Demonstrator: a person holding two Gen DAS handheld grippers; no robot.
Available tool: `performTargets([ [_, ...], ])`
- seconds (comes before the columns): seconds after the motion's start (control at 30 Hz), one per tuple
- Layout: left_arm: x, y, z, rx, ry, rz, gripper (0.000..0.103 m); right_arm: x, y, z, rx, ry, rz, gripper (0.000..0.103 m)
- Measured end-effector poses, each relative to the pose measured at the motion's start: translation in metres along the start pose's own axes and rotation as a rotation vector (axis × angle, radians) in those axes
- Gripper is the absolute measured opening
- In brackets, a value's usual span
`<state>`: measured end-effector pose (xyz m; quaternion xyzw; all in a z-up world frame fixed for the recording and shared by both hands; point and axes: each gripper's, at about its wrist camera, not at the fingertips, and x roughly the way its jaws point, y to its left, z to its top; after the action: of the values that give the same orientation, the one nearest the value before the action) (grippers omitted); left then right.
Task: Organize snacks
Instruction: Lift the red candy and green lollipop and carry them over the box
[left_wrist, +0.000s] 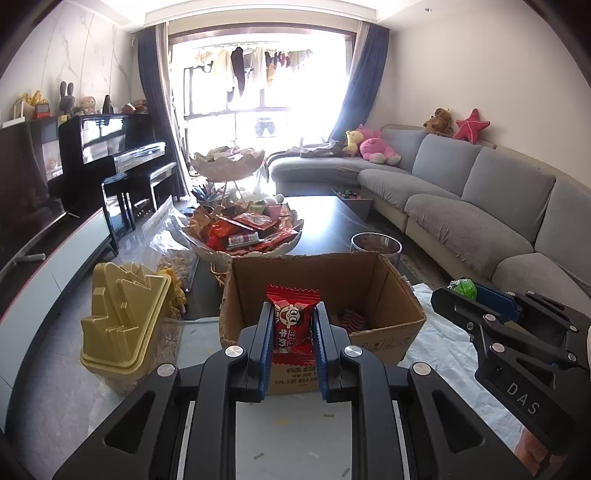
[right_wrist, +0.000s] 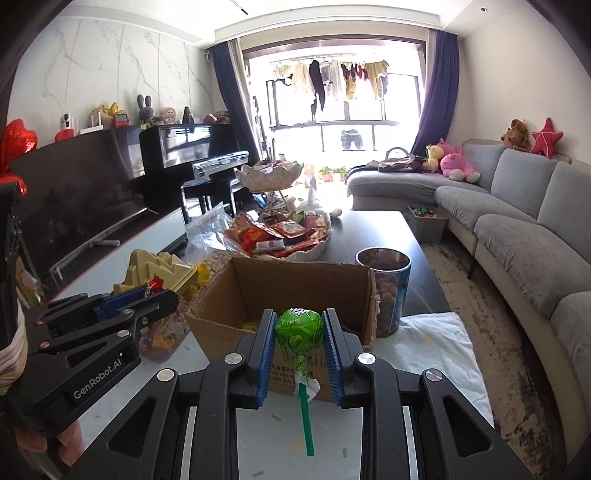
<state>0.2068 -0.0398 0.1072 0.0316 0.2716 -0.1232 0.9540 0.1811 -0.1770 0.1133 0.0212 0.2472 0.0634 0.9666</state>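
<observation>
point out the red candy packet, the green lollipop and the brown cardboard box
red candy packet (left_wrist: 293, 314), left wrist view, on the printed face between the pads
green wrapped lollipop (right_wrist: 299, 328), right wrist view, on the round head
brown cardboard box (left_wrist: 384, 334), left wrist view, on the front outer wall

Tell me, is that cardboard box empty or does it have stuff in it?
Not empty, but far from full. The box is open on top, with one small striped packet on its floor in the left view; most of the floor is bare.
</observation>
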Motion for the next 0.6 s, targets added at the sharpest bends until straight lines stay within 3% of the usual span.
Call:
performTargets([
  [0.3,0.034,0.012,0.024,0.019,0.018,0.027,0.021,0.036,-0.001,0.029,-0.015,0.02,0.008,0.027],
  [0.6,0.078,0.018,0.035,0.02,0.064,0.008,0.021,0.079,-0.01,0.047,-0.009,0.062,0.006,0.027],
])
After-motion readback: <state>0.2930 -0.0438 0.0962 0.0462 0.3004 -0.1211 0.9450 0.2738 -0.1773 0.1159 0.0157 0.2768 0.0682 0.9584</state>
